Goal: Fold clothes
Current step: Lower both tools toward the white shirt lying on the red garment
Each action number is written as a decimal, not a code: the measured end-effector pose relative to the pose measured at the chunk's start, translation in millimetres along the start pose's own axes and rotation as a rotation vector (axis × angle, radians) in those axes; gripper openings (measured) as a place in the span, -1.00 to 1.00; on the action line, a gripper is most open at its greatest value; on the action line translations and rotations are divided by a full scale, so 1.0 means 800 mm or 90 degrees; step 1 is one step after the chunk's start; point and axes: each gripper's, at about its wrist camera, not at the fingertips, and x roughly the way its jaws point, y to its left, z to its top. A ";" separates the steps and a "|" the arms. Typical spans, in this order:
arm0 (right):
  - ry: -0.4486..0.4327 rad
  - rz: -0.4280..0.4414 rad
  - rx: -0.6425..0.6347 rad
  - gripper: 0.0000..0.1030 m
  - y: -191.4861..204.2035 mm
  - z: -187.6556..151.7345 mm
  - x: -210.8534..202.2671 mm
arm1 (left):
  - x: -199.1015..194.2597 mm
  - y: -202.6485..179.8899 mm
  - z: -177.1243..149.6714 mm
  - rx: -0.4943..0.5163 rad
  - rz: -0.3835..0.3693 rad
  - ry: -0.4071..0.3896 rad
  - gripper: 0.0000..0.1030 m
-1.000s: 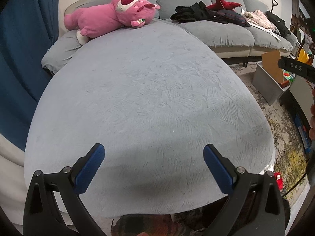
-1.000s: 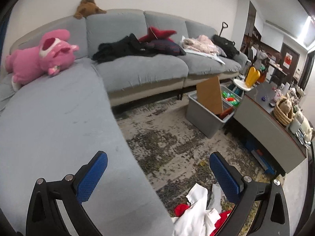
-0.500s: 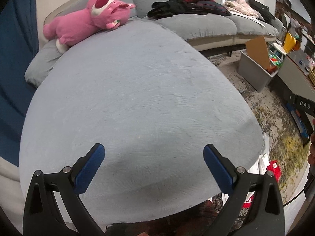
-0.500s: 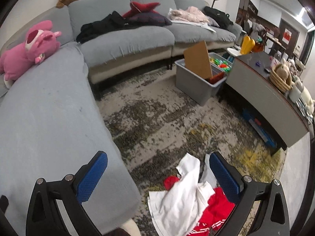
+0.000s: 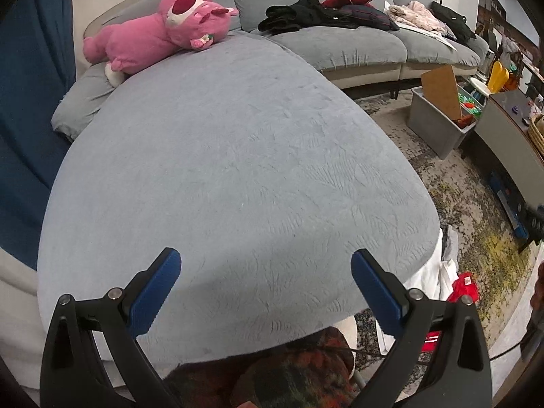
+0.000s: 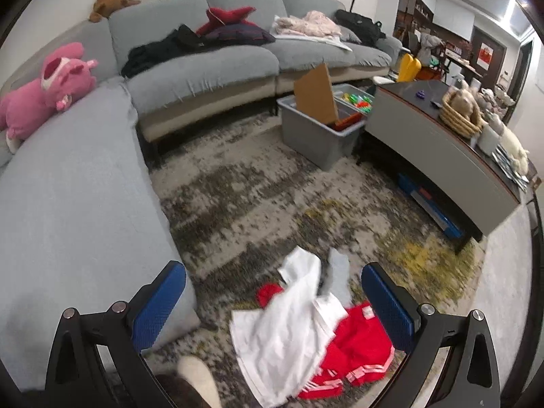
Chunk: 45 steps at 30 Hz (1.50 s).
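A heap of clothes lies on the rug beside the sofa's chaise: a white garment [image 6: 289, 326] on top of a red one with white stripes [image 6: 353, 357]. My right gripper [image 6: 273, 297] hangs open above that heap, nothing between its blue pads. In the left wrist view the same white garment [image 5: 438, 272] and red garment [image 5: 464, 285] peek out past the chaise's right edge. My left gripper [image 5: 265, 284] is open over the near end of the grey chaise [image 5: 231, 170], holding nothing.
A pink plush toy [image 5: 159, 37] lies at the chaise's far end. Dark clothes [image 6: 170, 47] and a pink garment [image 6: 309, 23] sit on the sofa. A grey bin [image 6: 319, 129] with cardboard and a low grey table [image 6: 442, 156] stand on the patterned rug [image 6: 255, 204].
My right gripper has tilted down and moved closer to the clothes heap, which now fills more of its view. The left gripper shifted slightly over the chaise, bringing the heap into its view.
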 end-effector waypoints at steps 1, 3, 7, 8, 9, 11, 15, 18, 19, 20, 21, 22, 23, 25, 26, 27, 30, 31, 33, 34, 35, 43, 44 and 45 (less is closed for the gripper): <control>0.003 -0.004 0.001 0.98 -0.005 -0.006 -0.002 | -0.003 -0.001 -0.002 -0.001 -0.004 0.000 0.93; 0.011 -0.007 0.008 0.98 -0.020 -0.022 -0.008 | -0.009 -0.008 -0.006 0.002 -0.014 -0.005 0.93; 0.027 -0.001 0.025 0.98 -0.046 -0.047 -0.017 | -0.019 -0.027 -0.012 0.013 -0.036 -0.013 0.93; 0.028 -0.003 0.030 0.98 -0.052 -0.051 -0.019 | -0.021 -0.035 -0.013 0.023 -0.045 -0.014 0.93; 0.027 -0.007 0.037 0.98 -0.058 -0.055 -0.021 | -0.022 -0.042 -0.011 0.030 -0.049 -0.015 0.93; 0.029 -0.014 0.042 0.98 -0.068 -0.065 -0.021 | -0.024 -0.052 -0.008 0.038 -0.054 -0.021 0.93; 0.045 -0.022 0.037 0.98 -0.074 -0.074 -0.016 | -0.022 -0.070 -0.001 0.055 -0.064 -0.027 0.93; 0.048 -0.029 0.040 0.98 -0.079 -0.081 -0.018 | -0.019 -0.083 0.005 0.063 -0.061 -0.036 0.93; 0.049 -0.031 0.044 0.98 -0.081 -0.082 -0.019 | -0.017 -0.086 0.006 0.066 -0.062 -0.036 0.93; 0.051 -0.032 0.048 0.98 -0.084 -0.084 -0.018 | -0.016 -0.090 0.007 0.068 -0.064 -0.035 0.93; 0.052 -0.032 0.051 0.98 -0.086 -0.085 -0.017 | -0.013 -0.093 0.009 0.070 -0.066 -0.032 0.93; 0.054 -0.033 0.055 0.98 -0.088 -0.087 -0.017 | -0.010 -0.094 0.010 0.069 -0.066 -0.030 0.93; 0.058 -0.033 0.057 0.98 -0.089 -0.089 -0.015 | -0.008 -0.096 0.011 0.070 -0.067 -0.029 0.93; 0.066 -0.034 0.059 0.98 -0.092 -0.092 -0.013 | -0.004 -0.100 0.010 0.074 -0.066 -0.023 0.93; 0.072 -0.034 0.058 0.98 -0.091 -0.094 -0.010 | -0.003 -0.102 0.009 0.075 -0.064 -0.021 0.93; 0.076 -0.033 0.057 0.98 -0.091 -0.096 -0.009 | -0.001 -0.105 0.009 0.080 -0.063 -0.018 0.93; 0.093 -0.031 0.050 0.98 -0.087 -0.105 -0.006 | 0.001 -0.110 0.007 0.091 -0.060 -0.015 0.93; 0.097 -0.031 0.047 0.98 -0.085 -0.108 -0.005 | 0.001 -0.112 0.006 0.095 -0.060 -0.014 0.93; 0.105 -0.030 0.042 0.98 -0.082 -0.115 -0.002 | 0.001 -0.116 0.006 0.104 -0.063 -0.012 0.93; 0.108 -0.030 0.041 0.98 -0.082 -0.118 -0.001 | 0.001 -0.121 0.005 0.110 -0.066 -0.010 0.93; 0.112 -0.030 0.042 0.98 -0.083 -0.123 0.001 | 0.001 -0.127 0.004 0.120 -0.075 -0.008 0.93; 0.141 -0.007 0.072 0.98 -0.105 -0.147 0.019 | 0.016 -0.207 -0.019 0.228 -0.137 0.027 0.92; 0.144 -0.003 0.073 0.98 -0.110 -0.151 0.023 | 0.020 -0.221 -0.025 0.244 -0.138 0.029 0.93; 0.148 -0.003 0.071 0.98 -0.112 -0.153 0.027 | 0.022 -0.230 -0.028 0.253 -0.141 0.029 0.92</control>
